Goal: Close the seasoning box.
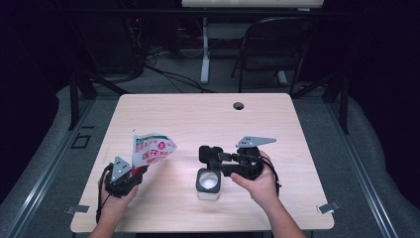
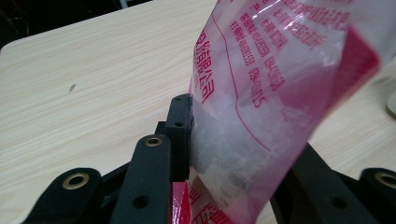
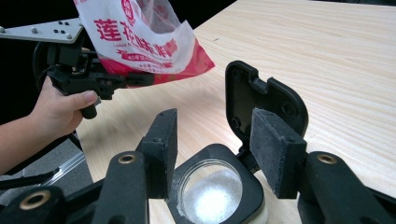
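Observation:
A clear bag (image 1: pixel 152 148) with red and green print and white crystals inside is held up tilted over the left of the table. My left gripper (image 1: pixel 136 173) is shut on its lower end. In the left gripper view the bag (image 2: pixel 280 84) sits between the jaws, the left pad (image 2: pixel 181 130) pressed on it and the right jaw mostly hidden behind it. A small jar (image 1: pixel 208 182) of white granules stands near the front middle, its black flip lid (image 1: pixel 210 152) open. My right gripper (image 1: pixel 221 166) is shut on the jar's black collar (image 3: pixel 212 191), beside the lid (image 3: pixel 261 100).
The wooden table (image 1: pixel 198 119) has a cable hole (image 1: pixel 238 105) near its far edge. Metal clips (image 1: pixel 328 207) sit at the front corners. A folding chair (image 1: pixel 277 44) and a desk leg stand on the floor beyond the table.

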`<action>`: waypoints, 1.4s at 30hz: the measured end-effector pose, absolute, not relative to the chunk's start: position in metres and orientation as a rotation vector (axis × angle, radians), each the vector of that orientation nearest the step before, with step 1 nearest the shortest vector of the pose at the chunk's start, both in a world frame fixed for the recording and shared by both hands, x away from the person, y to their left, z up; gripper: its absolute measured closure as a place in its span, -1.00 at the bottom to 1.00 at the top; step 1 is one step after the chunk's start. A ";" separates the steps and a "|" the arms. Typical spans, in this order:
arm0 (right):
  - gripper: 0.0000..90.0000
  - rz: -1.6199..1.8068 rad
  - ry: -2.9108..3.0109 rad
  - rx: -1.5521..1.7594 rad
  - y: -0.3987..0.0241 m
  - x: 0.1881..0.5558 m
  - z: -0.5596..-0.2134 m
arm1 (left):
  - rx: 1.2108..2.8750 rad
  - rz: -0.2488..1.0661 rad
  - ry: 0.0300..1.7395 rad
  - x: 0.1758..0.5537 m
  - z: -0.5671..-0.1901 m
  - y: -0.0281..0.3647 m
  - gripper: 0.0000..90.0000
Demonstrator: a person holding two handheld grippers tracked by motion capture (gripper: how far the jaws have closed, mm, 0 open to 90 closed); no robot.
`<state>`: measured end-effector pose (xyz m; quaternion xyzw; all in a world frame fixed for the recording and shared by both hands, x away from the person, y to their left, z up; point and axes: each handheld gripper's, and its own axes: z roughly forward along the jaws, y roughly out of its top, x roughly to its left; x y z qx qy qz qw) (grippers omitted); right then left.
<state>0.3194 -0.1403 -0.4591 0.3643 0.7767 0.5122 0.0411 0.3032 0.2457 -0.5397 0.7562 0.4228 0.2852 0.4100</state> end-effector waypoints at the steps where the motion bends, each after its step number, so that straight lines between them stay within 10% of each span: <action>1: 0.15 1.570 2.377 1.117 -0.141 0.320 -0.459 | 1.898 0.721 1.074 0.304 -0.540 0.248 0.53; 42: 0.09 1.535 2.386 1.125 -0.139 0.322 -0.464 | 1.783 0.686 1.435 0.319 -0.564 0.301 0.51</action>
